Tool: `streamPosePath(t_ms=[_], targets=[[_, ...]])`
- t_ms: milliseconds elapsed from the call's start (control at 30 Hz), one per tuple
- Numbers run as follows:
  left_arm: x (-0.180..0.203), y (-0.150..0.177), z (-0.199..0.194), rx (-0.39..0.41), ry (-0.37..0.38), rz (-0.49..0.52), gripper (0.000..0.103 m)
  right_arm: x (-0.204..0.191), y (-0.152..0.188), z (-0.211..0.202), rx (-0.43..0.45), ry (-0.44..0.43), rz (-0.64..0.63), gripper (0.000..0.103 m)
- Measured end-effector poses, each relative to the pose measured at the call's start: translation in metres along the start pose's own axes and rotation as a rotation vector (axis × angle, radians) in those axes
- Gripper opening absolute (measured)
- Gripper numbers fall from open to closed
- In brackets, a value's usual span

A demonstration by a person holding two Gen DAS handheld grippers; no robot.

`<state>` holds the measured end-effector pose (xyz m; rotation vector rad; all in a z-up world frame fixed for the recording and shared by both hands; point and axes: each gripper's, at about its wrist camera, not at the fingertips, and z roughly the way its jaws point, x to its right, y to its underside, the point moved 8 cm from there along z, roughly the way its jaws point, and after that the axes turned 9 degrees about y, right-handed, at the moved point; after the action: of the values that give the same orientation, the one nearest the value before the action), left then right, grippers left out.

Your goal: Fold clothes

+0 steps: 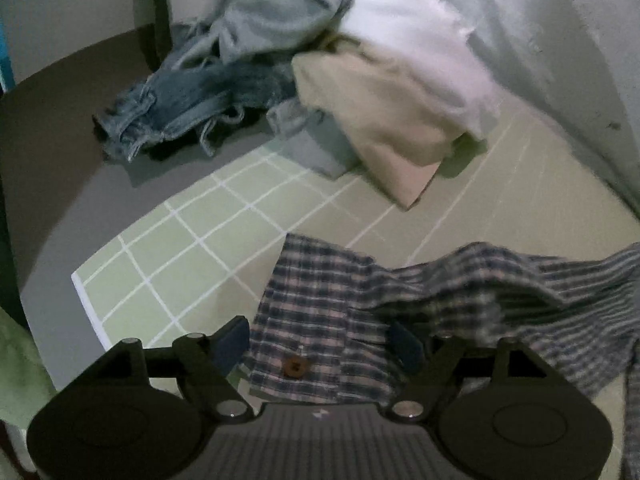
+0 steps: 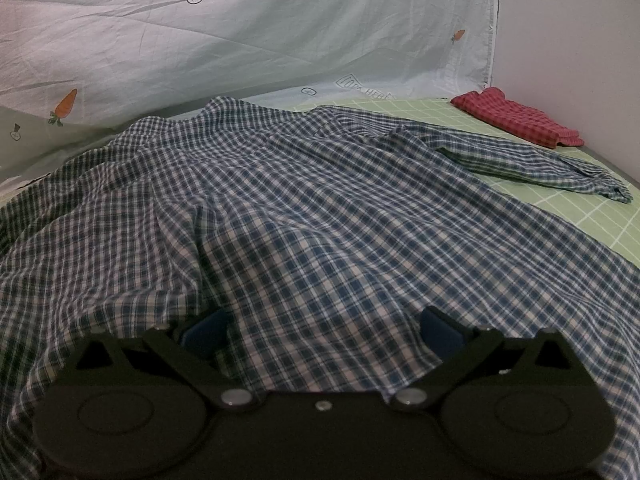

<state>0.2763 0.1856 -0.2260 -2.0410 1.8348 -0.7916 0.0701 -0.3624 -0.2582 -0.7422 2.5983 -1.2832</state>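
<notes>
Cotton plaid: the blue-checked shirt lies spread, back up, on the green gridded mat, one sleeve trailing toward 2 o'clock in the right wrist view.
Shirt corner: in the left wrist view the buttoned edge, with a brown button, sits at 6 o'clock, just ahead of the claw.
Left claw: spread wide, fabric lying between the pads but not pinched.
Right claw: also spread, hem cloth bunched between the pads, no squeeze visible.
Step in hand: likely taking hold of the near hem at two points to begin a fold; this is a judgement.
Doing it well: close each claw on one layer edge only, and pinch close to the hem so the cloth does not slip.
Evenness: lift both sides together; the ridges across the back at 10 o'clock want smoothing first.
Sleeve: bring it inward before the long fold.
Clear of: the pile of jeans and beige cloth at 12 o'clock in the left wrist view, and the folded red check item.
</notes>
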Motion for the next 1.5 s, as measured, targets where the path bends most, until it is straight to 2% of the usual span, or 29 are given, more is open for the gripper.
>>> streamPosePath(t_ms=[67,133,200,300,367,433,467,500,533,600,700,733,800,867,900,1000,1033,1100,1167,1233,1300,1400,1500], targets=[[-0.001,-0.001,0.003,0.005,-0.025,0.002,0.073,0.001,0.000,0.001,0.000,-0.001,-0.001,0.103],[-0.002,-0.004,0.004,0.016,-0.068,0.044,0.031,0.001,-0.001,0.001,0.000,-0.001,-0.002,0.103],[-0.003,-0.012,0.005,0.028,-0.092,0.067,0.016,0.002,-0.001,0.002,0.000,-0.002,-0.003,0.103],[-0.010,-0.033,0.008,0.058,-0.121,0.058,0.014,0.001,-0.001,0.002,0.001,-0.001,-0.006,0.103],[-0.017,-0.049,0.007,0.101,-0.147,0.004,0.015,0.001,-0.001,0.002,0.001,-0.002,-0.007,0.103],[-0.026,-0.066,0.004,0.142,-0.177,-0.071,0.031,0.001,-0.001,0.002,0.002,-0.002,-0.007,0.103],[-0.027,-0.073,0.002,0.166,-0.199,-0.083,0.034,0.002,-0.002,0.003,0.001,-0.002,-0.007,0.103],[-0.027,-0.079,-0.002,0.190,-0.226,-0.083,0.043,0.002,-0.002,0.003,0.001,-0.003,-0.007,0.103],[-0.023,-0.081,-0.007,0.204,-0.231,-0.072,0.056,0.003,-0.002,0.004,0.001,-0.005,-0.006,0.103],[-0.010,-0.082,-0.019,0.236,-0.205,-0.041,0.066,0.004,-0.002,0.004,0.001,-0.011,-0.003,0.103],[0.019,-0.070,-0.038,0.241,-0.144,0.028,0.071,0.006,-0.003,0.005,0.002,-0.022,0.003,0.103],[0.029,-0.063,-0.043,0.229,-0.114,0.050,0.074,0.008,-0.003,0.004,0.003,-0.029,0.010,0.103],[0.062,-0.036,-0.051,0.170,-0.002,0.102,0.076,0.011,-0.004,0.004,0.007,-0.055,0.033,0.103],[0.098,-0.002,-0.057,0.066,0.151,0.159,0.076,0.012,-0.004,0.003,-0.001,-0.097,0.010,0.103],[0.115,0.017,-0.061,0.026,0.217,0.180,0.076,0.012,-0.004,0.003,-0.019,-0.125,-0.041,0.103],[0.167,0.071,-0.071,-0.085,0.350,0.274,0.076,0.020,-0.007,-0.002,-0.071,-0.252,-0.195,0.103],[0.187,0.092,-0.077,-0.113,0.381,0.336,0.076,0.031,-0.011,-0.005,-0.054,-0.256,-0.216,0.103],[0.212,0.120,-0.086,-0.136,0.400,0.441,0.078,0.061,-0.017,-0.006,-0.030,-0.239,-0.248,0.103],[0.230,0.142,-0.091,-0.151,0.405,0.500,0.080,0.098,-0.021,-0.003,-0.018,-0.194,-0.271,0.103],[0.240,0.159,-0.092,-0.175,0.406,0.497,0.081,0.134,-0.025,0.000,-0.006,-0.150,-0.294,0.103],[0.247,0.174,-0.091,-0.215,0.407,0.470,0.081,0.169,-0.023,0.006,-0.007,-0.054,-0.359,0.103],[0.250,0.186,-0.090,-0.229,0.403,0.433,0.081,0.213,-0.017,0.013,-0.037,-0.004,-0.368,0.100],[0.245,0.196,-0.090,-0.227,0.351,0.421,0.081,0.242,-0.009,0.020,-0.105,-0.014,-0.297,0.089]])
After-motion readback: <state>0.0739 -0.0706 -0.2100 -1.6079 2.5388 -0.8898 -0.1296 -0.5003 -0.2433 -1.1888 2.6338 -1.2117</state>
